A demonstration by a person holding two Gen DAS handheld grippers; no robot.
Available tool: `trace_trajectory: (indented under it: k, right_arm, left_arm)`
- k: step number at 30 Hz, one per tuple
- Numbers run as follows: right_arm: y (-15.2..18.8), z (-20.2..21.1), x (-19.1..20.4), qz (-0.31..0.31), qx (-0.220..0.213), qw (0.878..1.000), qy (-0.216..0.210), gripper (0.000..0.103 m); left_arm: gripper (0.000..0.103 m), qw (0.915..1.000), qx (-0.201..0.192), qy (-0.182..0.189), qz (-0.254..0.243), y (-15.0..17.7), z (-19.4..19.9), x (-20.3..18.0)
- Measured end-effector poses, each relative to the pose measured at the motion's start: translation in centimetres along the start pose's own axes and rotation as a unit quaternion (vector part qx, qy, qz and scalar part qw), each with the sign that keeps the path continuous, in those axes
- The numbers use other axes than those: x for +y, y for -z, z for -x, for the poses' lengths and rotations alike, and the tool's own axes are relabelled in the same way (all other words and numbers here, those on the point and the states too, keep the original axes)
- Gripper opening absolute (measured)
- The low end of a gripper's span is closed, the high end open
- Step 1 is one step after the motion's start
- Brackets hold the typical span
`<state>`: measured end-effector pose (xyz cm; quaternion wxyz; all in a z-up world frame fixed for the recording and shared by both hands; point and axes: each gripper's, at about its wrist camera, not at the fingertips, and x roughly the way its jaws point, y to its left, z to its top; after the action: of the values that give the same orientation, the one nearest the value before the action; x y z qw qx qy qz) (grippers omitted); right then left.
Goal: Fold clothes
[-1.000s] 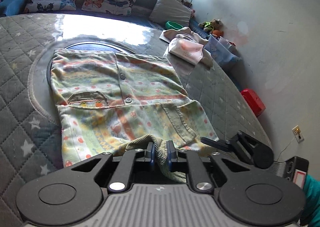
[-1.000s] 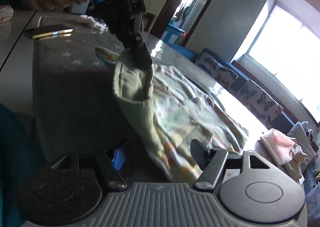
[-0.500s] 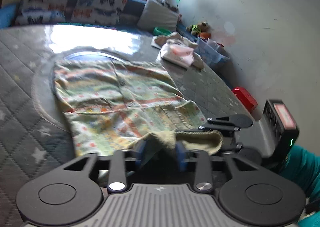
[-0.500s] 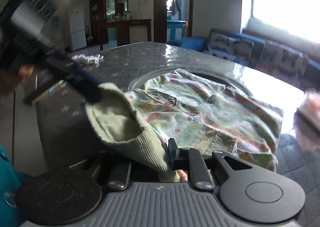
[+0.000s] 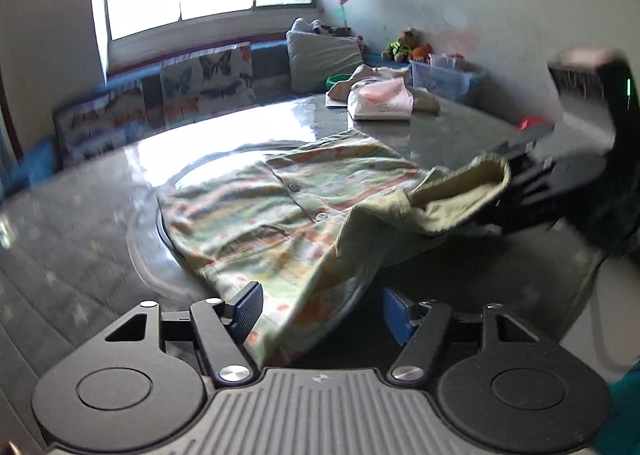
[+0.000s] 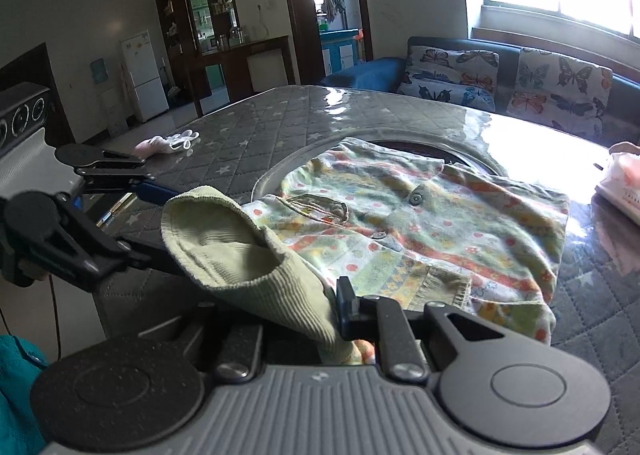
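A pastel patterned baby garment (image 5: 280,207) (image 6: 440,223) lies buttoned on the grey quilted table (image 6: 248,135). Its ribbed green cuff (image 6: 240,255) (image 5: 468,195) is lifted off the table. My right gripper (image 6: 316,315) (image 5: 508,183) is shut on that cuff, and the cloth hides its left finger. My left gripper (image 5: 320,313) is opening; the garment's near edge lies between its blue pads (image 5: 248,307) without being pressed. In the right wrist view the left gripper's fingers (image 6: 120,175) stand apart beside the cuff's open end.
Folded pink and white clothes (image 5: 380,99) (image 6: 624,179) sit on the far side of the table. A small pink and white item (image 6: 168,143) lies near the table's left edge. A sofa with butterfly cushions (image 6: 452,71) and a blue box (image 5: 444,79) stand behind.
My left gripper has opened and let go of the cuff. My right gripper has shut on the cuff and lifted it. Both wrists have rolled.
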<state>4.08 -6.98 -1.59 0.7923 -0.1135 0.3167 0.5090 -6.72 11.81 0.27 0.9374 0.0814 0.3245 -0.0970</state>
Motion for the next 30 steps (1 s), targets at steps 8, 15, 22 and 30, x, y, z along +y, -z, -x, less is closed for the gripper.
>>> trace_trajectory:
  k: [8, 15, 22, 30]
  right_arm:
    - [0.0, 0.1, 0.0, 0.005, 0.002, 1.000, 0.006, 0.015]
    - [1.2, -0.1, 0.8, 0.033, 0.010, 0.999, 0.012, 0.019]
    - [2.6, 1.3, 1.7, 0.045, -0.002, 0.999, 0.009, 0.010]
    - [2.7, 5.9, 4.2, 0.065, 0.002, 0.998, -0.028, 0.008]
  left_arm:
    - [0.024, 0.9944, 0.001, -0.024, -0.103, 1.0, -1.6, -0.8]
    - [0.008, 0.9953, 0.008, -0.012, -0.096, 1.2, -1.5, -0.2]
    - [0.007, 0.9968, 0.001, 0.007, -0.080, 1.0, 0.3, -0.3]
    - [0.007, 0.9976, -0.003, 0.052, -0.045, 1.1, 5.2, -0.5]
